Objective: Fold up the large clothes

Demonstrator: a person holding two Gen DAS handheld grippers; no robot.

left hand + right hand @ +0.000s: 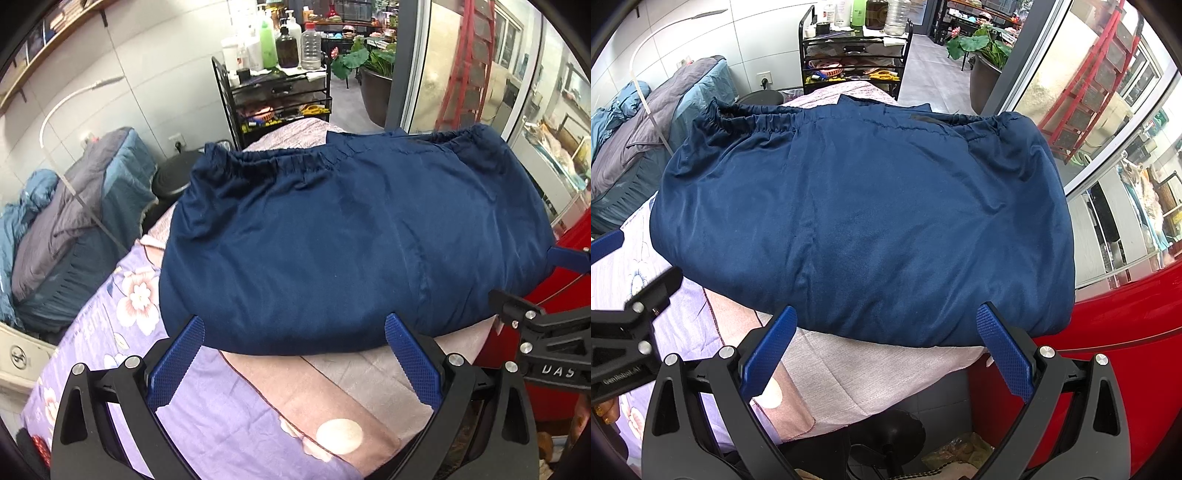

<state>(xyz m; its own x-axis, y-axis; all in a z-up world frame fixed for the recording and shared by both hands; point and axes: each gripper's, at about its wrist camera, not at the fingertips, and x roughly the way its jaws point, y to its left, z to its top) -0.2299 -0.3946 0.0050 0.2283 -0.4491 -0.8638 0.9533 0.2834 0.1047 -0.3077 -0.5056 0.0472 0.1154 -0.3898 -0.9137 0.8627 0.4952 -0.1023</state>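
Observation:
A navy blue garment with an elastic waistband at its far edge lies folded into a wide rectangle on a table covered with a floral lilac and pink sheet. The same garment fills the right wrist view. My left gripper stands open just short of the garment's near fold, nothing between its blue pads. My right gripper is open too, at the near fold toward the garment's right end. Each gripper shows at the edge of the other's view.
A black wire cart with bottles stands beyond the table's far end. A pile of blue and grey bedding lies at left, a black stool beside it. A red object sits close at right, glass doors behind.

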